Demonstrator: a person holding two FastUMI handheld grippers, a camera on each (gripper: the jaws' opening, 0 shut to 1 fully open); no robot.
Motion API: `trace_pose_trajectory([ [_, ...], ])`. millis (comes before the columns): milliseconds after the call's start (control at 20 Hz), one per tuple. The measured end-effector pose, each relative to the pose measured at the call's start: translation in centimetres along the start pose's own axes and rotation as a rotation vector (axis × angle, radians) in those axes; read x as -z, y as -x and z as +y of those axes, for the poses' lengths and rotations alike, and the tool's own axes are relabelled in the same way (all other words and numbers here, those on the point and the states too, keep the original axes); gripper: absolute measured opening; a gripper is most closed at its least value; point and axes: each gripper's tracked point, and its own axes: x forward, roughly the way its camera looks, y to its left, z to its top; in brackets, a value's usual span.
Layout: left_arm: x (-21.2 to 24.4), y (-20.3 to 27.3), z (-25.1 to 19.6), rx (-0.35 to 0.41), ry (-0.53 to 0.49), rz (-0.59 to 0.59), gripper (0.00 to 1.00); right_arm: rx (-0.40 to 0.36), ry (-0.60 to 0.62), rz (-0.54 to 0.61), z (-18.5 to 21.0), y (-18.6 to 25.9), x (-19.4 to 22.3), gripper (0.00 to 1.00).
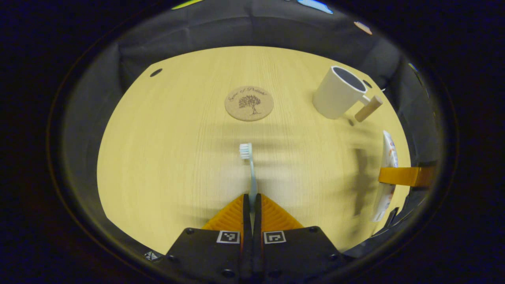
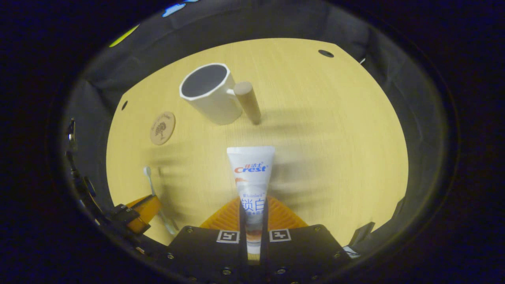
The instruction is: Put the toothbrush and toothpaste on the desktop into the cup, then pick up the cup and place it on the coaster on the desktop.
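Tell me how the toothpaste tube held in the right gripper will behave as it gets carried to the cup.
The toothpaste tube is pinched near its lower half by the right gripper, with the flat crimped end sticking out unsupported, so it may wobble or sag. Its skin looks glossy, so it could slip. It is probably soft, so squeezing harder would likely dent it. The cup has a wide mouth, which should forgive some sway.

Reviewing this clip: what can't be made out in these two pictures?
- Toothbrush: its lower handle is hidden between the fingers of the left hand-held gripper in the left gripper view.
- Toothpaste: its cap end is hidden inside the right hand-held gripper in the right gripper view.
- Cup: its bottom inside is too dark to see in either view.
- Coaster: its printed lettering is too small to make out.
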Motion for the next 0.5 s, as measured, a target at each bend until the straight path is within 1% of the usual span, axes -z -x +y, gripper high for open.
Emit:
trace_pose_trajectory([
  [200,-3.0,2.3,-0.3,0.029,0.026,-0.08,0.08,-0.059,-0.026,-0.117,1.6,3.4,-5.3,0.12],
  [500,-6.6,6.0,-0.9,0.054,0.063,-0.155,0.08,-0.149,-0.033,-0.305,4.6,6.2,-13.7,0.13],
])
